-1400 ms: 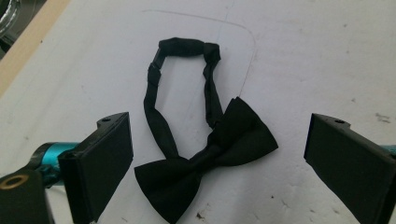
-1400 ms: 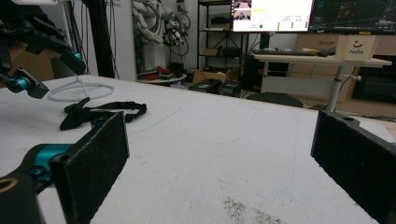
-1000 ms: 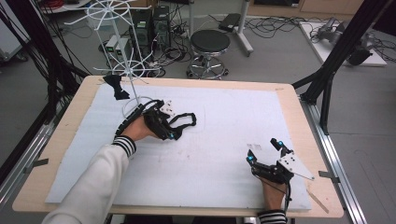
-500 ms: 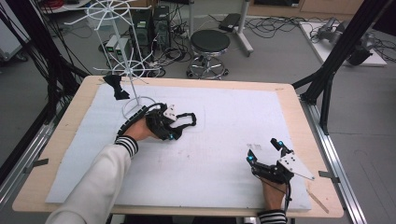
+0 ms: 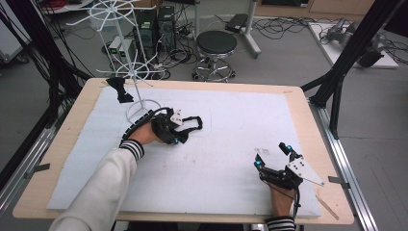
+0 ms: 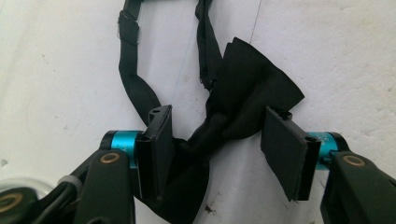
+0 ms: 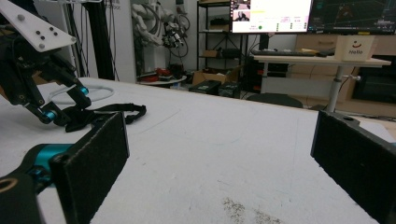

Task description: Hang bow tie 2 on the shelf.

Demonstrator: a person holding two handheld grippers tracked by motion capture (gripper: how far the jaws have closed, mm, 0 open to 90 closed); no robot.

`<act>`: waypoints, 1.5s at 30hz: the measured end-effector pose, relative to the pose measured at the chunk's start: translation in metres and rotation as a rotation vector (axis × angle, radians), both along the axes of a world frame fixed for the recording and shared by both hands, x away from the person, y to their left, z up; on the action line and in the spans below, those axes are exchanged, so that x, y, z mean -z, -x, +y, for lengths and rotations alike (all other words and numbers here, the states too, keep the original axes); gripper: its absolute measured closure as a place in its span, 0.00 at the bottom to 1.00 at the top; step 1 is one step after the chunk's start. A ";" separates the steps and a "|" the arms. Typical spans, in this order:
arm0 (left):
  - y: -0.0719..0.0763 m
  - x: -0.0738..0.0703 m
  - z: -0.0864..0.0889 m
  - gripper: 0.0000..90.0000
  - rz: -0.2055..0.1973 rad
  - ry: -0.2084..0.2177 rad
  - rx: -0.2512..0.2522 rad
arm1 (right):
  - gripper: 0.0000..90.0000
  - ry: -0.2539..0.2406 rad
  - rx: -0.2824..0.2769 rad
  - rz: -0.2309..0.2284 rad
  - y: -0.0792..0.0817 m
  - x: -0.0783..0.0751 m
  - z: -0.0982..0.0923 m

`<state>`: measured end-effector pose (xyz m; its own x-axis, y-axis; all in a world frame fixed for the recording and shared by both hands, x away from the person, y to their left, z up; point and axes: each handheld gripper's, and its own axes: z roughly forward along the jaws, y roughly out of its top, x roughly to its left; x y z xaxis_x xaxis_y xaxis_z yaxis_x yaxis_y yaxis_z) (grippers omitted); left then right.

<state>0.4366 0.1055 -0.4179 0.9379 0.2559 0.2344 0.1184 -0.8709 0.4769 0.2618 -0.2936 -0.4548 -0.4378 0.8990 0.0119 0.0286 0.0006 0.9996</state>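
A person works at a wooden table (image 5: pixel 308 103) covered by a white foam mat (image 5: pixel 231 139). The left gripper (image 6: pixel 219 140) points down at a black bow tie (image 6: pixel 243 88) lying flat on the mat, left of the table's middle, near the round base of a white wire display stand (image 5: pixel 137 98). The bow tie's knot sits between the two black pads, its strap (image 6: pixel 133 79) looping away above them. The jaws have just been closing around it: a second ago they stood wider. The left pad now lies against the fabric, while the right pad sits at the edge of one wing with white mat showing beside it, so a firm clamp cannot be confirmed. In the high view the left hand has hardly shifted since the earlier pictures.

A second black bow tie (image 5: pixel 119 89) hangs on the stand.

The right gripper (image 7: pixel 219 154) rests near the table's front right corner, where it was before, jaws wide apart with nothing between them.
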 end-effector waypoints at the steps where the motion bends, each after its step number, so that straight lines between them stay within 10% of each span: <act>1: 0.000 -0.001 0.000 0.54 0.001 -0.006 0.004 | 0.04 0.000 0.000 0.001 0.000 0.000 0.000; 16: -0.004 0.000 -0.001 0.75 0.078 0.016 -0.108 | 0.04 0.006 -0.001 0.000 0.000 0.000 0.000; 30: -0.001 -0.002 -0.004 0.85 0.068 0.000 -0.155 | 0.04 0.003 -0.004 0.001 0.000 0.000 0.000; 45: 0.008 -0.021 0.003 0.85 0.006 0.187 -0.210 | 0.04 0.004 -0.003 -0.001 0.000 0.000 0.000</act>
<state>0.4282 0.1085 -0.3974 0.8611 0.4827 0.1595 0.2899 -0.7240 0.6259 0.2623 -0.2938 -0.4546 -0.4406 0.8977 0.0077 0.0278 0.0051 0.9996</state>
